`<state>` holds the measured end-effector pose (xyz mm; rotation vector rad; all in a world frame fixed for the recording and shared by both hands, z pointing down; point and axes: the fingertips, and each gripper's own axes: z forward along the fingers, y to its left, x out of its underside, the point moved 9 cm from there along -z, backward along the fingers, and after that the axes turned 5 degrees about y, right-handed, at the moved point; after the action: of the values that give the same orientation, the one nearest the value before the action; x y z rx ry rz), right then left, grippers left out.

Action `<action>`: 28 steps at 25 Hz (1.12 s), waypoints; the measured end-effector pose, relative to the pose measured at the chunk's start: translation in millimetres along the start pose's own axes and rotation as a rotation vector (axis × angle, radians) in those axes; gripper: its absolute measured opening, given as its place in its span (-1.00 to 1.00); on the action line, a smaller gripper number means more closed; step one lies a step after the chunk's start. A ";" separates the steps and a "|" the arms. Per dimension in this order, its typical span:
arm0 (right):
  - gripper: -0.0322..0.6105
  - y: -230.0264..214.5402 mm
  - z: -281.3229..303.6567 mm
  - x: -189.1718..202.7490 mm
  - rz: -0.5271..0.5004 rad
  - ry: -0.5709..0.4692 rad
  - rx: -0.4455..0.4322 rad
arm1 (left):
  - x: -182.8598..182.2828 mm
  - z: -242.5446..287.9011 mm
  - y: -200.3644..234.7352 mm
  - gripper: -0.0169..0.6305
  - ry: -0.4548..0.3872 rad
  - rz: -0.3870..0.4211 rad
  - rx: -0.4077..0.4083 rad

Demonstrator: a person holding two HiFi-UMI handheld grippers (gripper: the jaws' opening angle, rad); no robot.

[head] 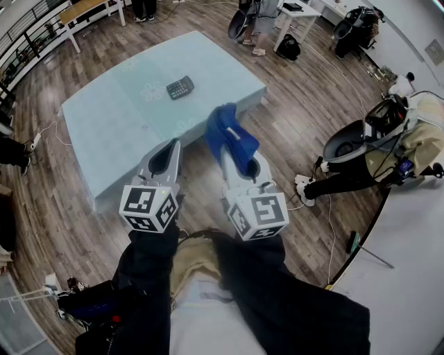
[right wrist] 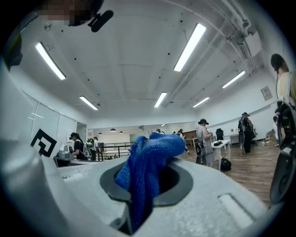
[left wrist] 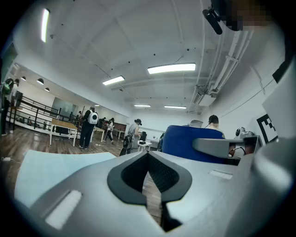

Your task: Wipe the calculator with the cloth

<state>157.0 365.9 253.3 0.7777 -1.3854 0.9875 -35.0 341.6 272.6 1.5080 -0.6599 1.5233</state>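
A dark calculator [head: 180,87] lies on the pale blue table [head: 104,132], far ahead of both grippers. My right gripper [head: 239,156] is shut on a blue cloth [head: 227,135], which sticks up out of its jaws; the same cloth [right wrist: 145,162] fills the right gripper view. My left gripper [head: 166,154] is held beside it, shut with nothing between its jaws. In the left gripper view the jaws meet [left wrist: 149,178] and the blue cloth [left wrist: 192,141] shows to the right. Both grippers are held near my body, short of the table's near edge.
Wooden floor surrounds the table. A seated person [head: 388,149] is at the right by a white counter [head: 409,277]. Other people stand at desks [head: 295,17] at the far end. A bench [head: 87,10] and railing are at far left. Cables lie on the floor.
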 end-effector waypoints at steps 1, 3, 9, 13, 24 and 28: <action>-0.72 -1.0 0.8 -0.3 0.001 0.000 -0.002 | -0.1 1.6 -0.4 -0.95 0.002 0.000 -0.001; -0.72 -2.6 1.9 -0.6 0.002 0.000 -0.004 | -0.3 4.1 -1.0 -0.95 0.004 -0.001 -0.002; -0.71 -2.9 1.5 1.6 0.009 0.004 0.000 | 1.3 4.6 -1.0 -0.95 0.006 -0.002 -0.002; -0.71 -3.3 -0.2 4.1 0.018 0.007 0.002 | 1.1 3.2 0.4 -0.95 -0.005 -0.003 -0.010; -0.71 -26.3 -6.7 18.1 0.049 0.019 -0.018 | 18.5 16.7 -7.9 -0.95 0.026 -0.020 -0.049; -0.71 -35.8 -7.1 24.1 0.056 0.032 -0.027 | 24.3 23.3 -11.0 -0.95 0.033 -0.023 -0.063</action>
<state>190.6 360.0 280.7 0.7036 -1.3966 1.0189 -11.1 332.2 296.9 1.4354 -0.6629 1.4936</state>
